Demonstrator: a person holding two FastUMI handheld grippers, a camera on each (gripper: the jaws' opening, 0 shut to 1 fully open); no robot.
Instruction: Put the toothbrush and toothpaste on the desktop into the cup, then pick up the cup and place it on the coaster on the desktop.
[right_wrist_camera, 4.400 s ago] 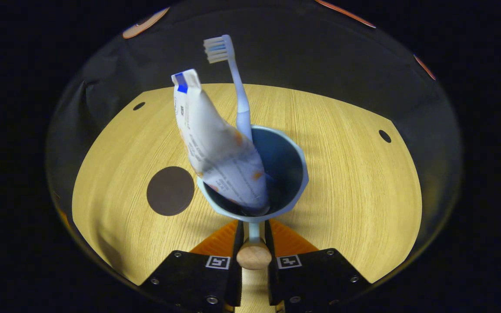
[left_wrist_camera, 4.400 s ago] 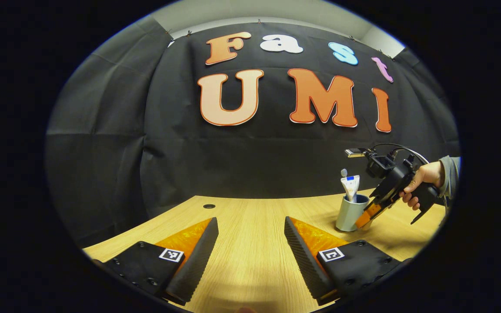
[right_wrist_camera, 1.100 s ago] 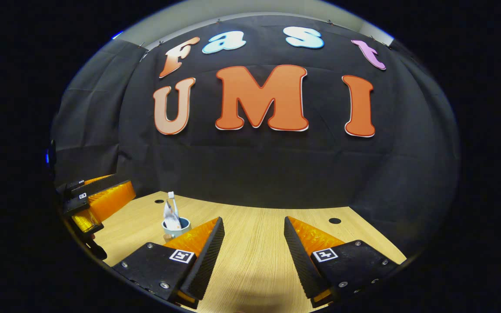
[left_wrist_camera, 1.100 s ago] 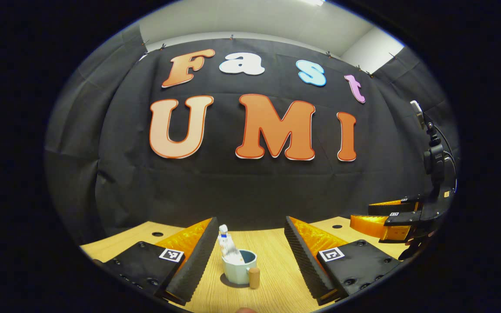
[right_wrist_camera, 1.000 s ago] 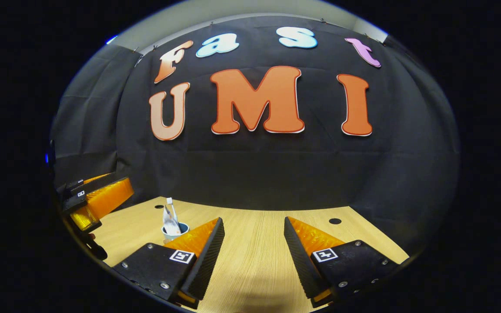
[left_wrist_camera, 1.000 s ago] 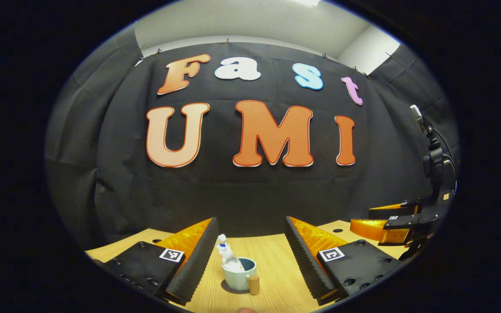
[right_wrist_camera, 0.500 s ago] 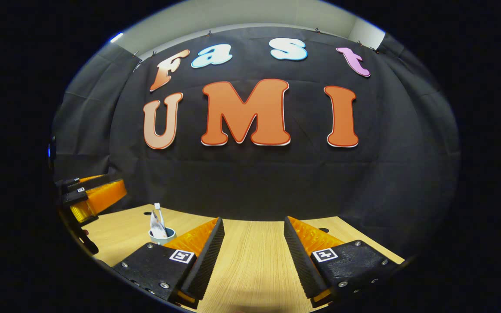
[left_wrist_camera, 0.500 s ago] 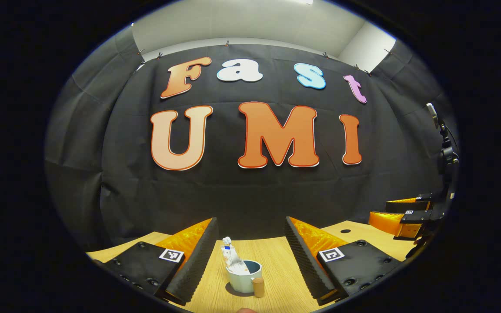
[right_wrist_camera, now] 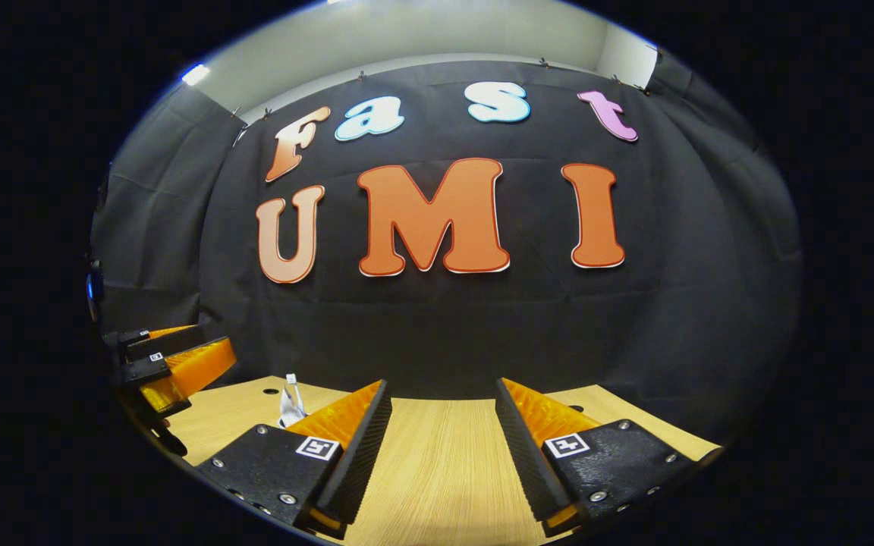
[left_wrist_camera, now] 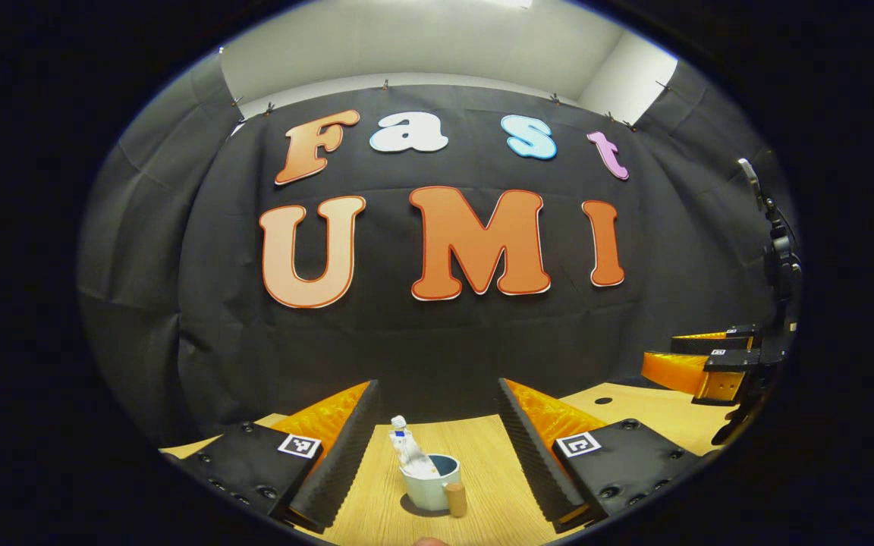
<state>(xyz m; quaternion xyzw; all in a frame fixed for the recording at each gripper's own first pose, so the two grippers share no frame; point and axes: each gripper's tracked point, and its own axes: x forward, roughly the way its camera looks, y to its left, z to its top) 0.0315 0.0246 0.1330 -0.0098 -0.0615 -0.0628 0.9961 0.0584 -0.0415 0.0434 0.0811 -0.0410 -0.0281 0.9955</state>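
My left gripper [left_wrist_camera: 437, 447] is wide open, and the cup [left_wrist_camera: 428, 484] stands on the table [left_wrist_camera: 482, 455] between its fingers but farther off, not touched. The toothpaste [left_wrist_camera: 407, 449] sticks up out of it. My right gripper [right_wrist_camera: 443, 447] is wide open too, and holds nothing

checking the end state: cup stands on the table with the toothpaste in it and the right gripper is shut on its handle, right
Not quite. The right gripper is open and holds nothing, as the right gripper view shows. The cup does stand on the table with the toothpaste in it, untouched, in the left gripper view.
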